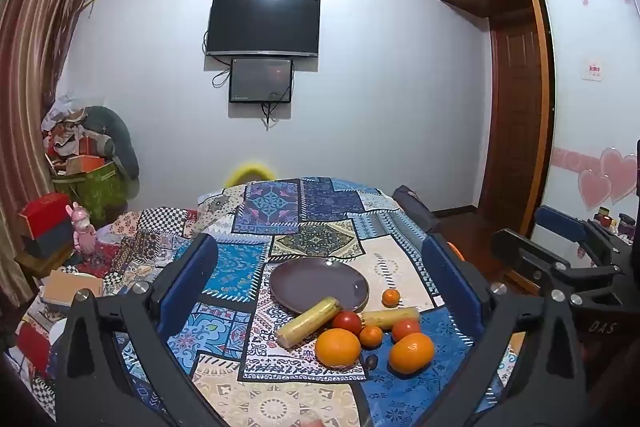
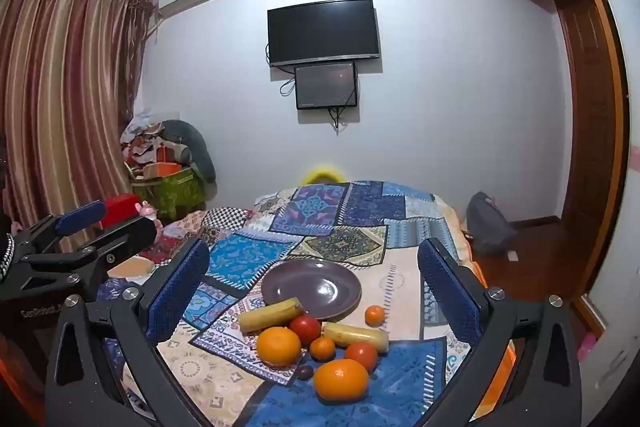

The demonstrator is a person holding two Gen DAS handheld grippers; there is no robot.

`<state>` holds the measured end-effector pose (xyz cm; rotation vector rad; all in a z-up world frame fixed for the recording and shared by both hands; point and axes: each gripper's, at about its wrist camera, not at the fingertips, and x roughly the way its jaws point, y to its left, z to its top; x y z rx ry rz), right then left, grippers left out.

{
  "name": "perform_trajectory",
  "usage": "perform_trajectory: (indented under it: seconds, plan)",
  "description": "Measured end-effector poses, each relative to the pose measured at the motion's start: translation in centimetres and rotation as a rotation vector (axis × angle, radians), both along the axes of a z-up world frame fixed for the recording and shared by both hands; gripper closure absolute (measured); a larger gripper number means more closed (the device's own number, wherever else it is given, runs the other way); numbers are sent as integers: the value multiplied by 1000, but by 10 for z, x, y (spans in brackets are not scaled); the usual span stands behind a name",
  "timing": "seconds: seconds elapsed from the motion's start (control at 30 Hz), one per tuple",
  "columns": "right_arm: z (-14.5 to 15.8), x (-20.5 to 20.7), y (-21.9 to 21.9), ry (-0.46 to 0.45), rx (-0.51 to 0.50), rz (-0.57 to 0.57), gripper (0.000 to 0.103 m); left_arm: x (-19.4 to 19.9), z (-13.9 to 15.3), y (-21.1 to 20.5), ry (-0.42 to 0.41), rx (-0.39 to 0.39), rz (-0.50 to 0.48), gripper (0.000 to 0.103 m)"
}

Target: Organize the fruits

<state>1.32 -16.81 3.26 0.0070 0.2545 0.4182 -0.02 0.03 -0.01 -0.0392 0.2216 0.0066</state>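
left claw (image 1: 320, 267): spread wide, empty | right claw (image 2: 314, 273): spread wide, empty | fruits (image 2: 316, 351): clustered on patchwork tabletop (image 2: 224, 379), just in front of purple plate (image 2: 344, 275) | plate: bare

Wall television (image 1: 263, 25), striped curtain (image 2: 60, 87)

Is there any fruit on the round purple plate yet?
No, the round purple plate holds no fruit inside; the big oranges and red tomatoes lie on the patchwork cloth.
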Motion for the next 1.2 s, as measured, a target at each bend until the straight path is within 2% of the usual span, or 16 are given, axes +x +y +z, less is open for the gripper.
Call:
perform_trajectory:
  seconds: [0.23,0.43,1.2]
  plan:
    - [1,0,0,2,6,2,0,9,-1,-1,30,-4,-6,0]
    - [1,-2,-2,2,0,-2,0,6,-2,9,12,-26,-4,0]
    - [1,0,-5,10,16,-15,0,10,-4,9,23,-29,-11,0]
